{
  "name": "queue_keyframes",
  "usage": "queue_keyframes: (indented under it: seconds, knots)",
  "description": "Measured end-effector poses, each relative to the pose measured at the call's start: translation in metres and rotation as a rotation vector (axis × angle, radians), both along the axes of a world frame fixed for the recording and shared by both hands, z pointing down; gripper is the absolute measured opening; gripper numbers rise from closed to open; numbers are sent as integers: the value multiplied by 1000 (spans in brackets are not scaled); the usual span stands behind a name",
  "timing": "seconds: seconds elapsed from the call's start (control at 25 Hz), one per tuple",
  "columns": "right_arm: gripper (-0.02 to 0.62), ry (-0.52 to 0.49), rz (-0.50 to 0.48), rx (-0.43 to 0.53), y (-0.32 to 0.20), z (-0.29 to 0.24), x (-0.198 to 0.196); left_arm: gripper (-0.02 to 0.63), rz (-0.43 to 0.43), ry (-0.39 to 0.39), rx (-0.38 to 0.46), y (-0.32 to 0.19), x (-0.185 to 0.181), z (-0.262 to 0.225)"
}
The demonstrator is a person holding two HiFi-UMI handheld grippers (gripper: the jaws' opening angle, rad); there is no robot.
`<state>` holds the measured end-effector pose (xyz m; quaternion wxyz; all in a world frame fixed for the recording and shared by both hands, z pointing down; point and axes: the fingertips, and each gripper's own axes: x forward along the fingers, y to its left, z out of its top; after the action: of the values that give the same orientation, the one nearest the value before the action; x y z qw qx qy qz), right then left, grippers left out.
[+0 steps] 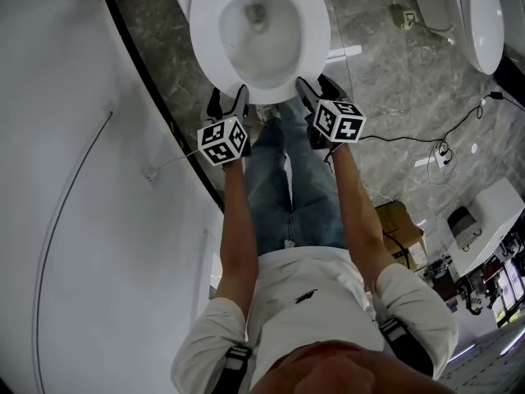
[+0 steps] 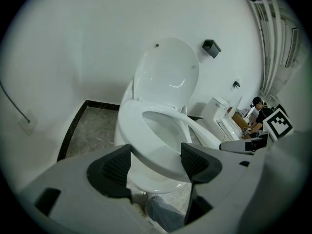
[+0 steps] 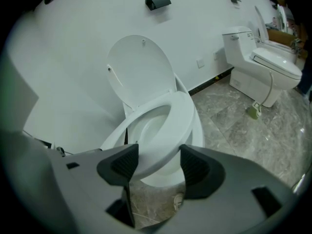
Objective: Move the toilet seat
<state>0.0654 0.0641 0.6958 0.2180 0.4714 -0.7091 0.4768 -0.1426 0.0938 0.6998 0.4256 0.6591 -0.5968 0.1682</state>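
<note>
Your left tongs (image 1: 228, 102) and right tongs (image 1: 320, 90) both sit at the front of the toilet seat (image 1: 312, 33), 1 on each side of its nose, and both are spread wide. In the left gripper view the seat's front curve (image 2: 129, 126) fills the gap between the 2 dark pads (image 2: 116, 167). The right gripper view shows the same, with the seat's edge (image 3: 185, 116) reaching down between its pads (image 3: 196, 165). Neither pair has closed on anything. I cannot tell whether the pads touch the rim or merely frame it.

The seat lies low over the bowl (image 1: 259, 52), while the lid (image 2: 168, 74) stands upright against the wall behind. In the right gripper view a thin dark gap shows under the seat's left side, so it may be tipped up a little at the front. From your head view it looks flat on the bowl.

My judgement is that the task is at its start. You have reached the seat and lined up both tongs, which is the part that is done. What remains is nearly everything:
1. Take hold of the front rim, or get under it.
2. Swing the seat up on its hinge toward the lid.
3. Let go once it rests there.
</note>
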Motion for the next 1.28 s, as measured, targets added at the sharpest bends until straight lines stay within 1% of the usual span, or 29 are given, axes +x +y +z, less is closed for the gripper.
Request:
queue_keyframes:
  seconds: [0.36, 0.64, 0.72, 0.92, 1.04, 1.12, 1.28]
  knots:
    - [287, -24, 18, 27, -10, -21, -3, 324, -4, 3, 54, -11, -4, -22]
    - [287, -42, 37, 42, -19, -37, -5, 324, 10, -30, 115, -20, -7, -40]
    - [287, -47, 39, 42, -20, -40, -5, 324, 34, -44, 132, -21, -5, -46]
    - [287, -52, 50, 41, -24, -45, -5, 324, 123, -69, 165, -15, 2, -62]
    - [286, -58, 55, 42, -26, -48, -5, 324, 183, -98, 180, -6, 5, -74]
    - [285, -65, 61, 45, -27, -51, -5, 324, 225, -117, 185, -1, 7, -79]
    - [285, -73, 76, 44, -30, -55, -6, 324, 278, -146, 186, 7, 9, -82]
